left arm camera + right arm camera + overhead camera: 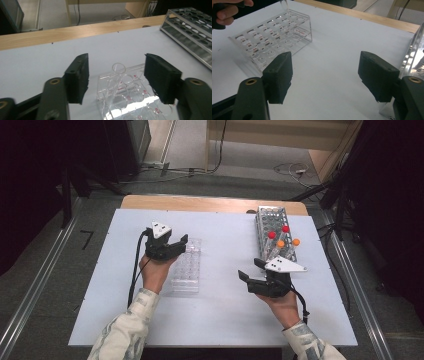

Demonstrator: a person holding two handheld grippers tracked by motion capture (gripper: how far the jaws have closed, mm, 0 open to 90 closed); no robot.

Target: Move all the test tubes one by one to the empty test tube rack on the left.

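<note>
- Fingers of the left gripper [116, 78] stand wide, straddling the clear tube rack [130, 92], likely to steady it.
- Right gripper [325, 80] gapes empty beside the metal rack [274, 232], ready for capped tubes [280, 243].

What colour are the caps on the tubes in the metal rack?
Two caps are red and two are orange, standing in the metal rack; the high view shows them best.

Grippers: two, left gripper [176, 243] and right gripper [251, 270]
Clear acrylic rack [187, 267]: one
Metal tube rack [272, 222]: one
Red-capped tubes [272, 235]: two
Orange-capped tubes [296, 242]: two
</note>
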